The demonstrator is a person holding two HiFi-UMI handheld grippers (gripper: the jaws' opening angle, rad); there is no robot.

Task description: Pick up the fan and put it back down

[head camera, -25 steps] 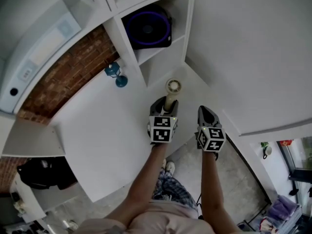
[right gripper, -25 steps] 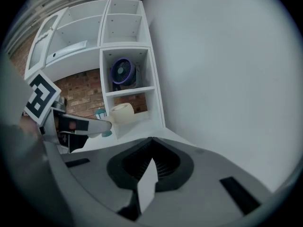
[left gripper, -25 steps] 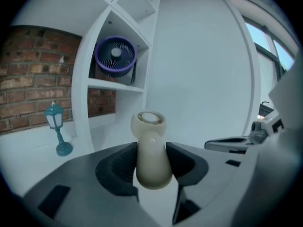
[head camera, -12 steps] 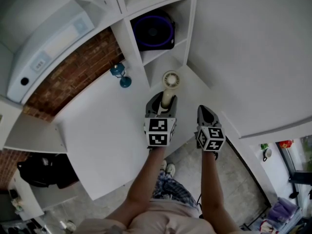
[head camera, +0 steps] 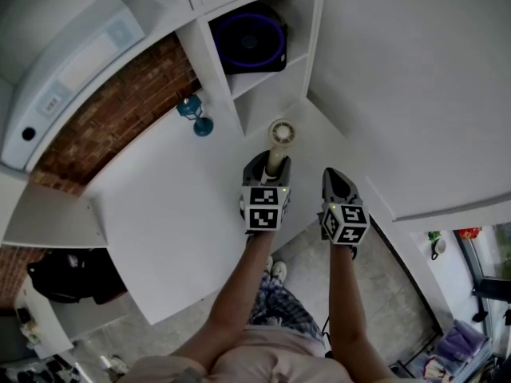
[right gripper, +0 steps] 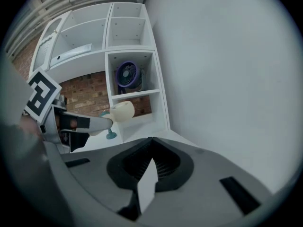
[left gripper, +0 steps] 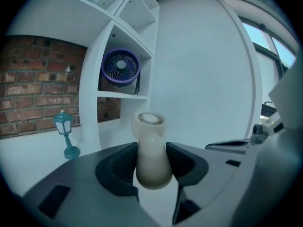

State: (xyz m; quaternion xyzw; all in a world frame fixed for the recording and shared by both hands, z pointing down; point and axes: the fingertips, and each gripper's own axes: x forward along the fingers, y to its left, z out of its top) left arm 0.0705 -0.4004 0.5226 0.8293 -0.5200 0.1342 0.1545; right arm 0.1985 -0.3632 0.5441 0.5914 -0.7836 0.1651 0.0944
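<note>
**Above the white table, the fan is held in the left gripper**

Over the far corner of the white table (head camera: 160,214), beside the shelf unit (head camera: 209,62), the cream fan (head camera: 281,132) is gripped by its handle. The left gripper (head camera: 269,164) is closed partway, and both pads are pressed against the sides of the handle (left gripper: 152,162). The rounded lower end of the handle is seen free beneath the jaws, and the round head (left gripper: 150,122) is raised beyond them, tilted away. The fan is carried clear of the table surface.

The right gripper (head camera: 334,179) is held just beside the left one, off the table's edge. Its jaws are brought together at the tips (right gripper: 149,141) and nothing is held between them.

A purple fan (head camera: 249,42) is seen in a shelf compartment. A teal lantern figurine (head camera: 192,113) is stood on the table by the brick wall (head camera: 112,110).
</note>
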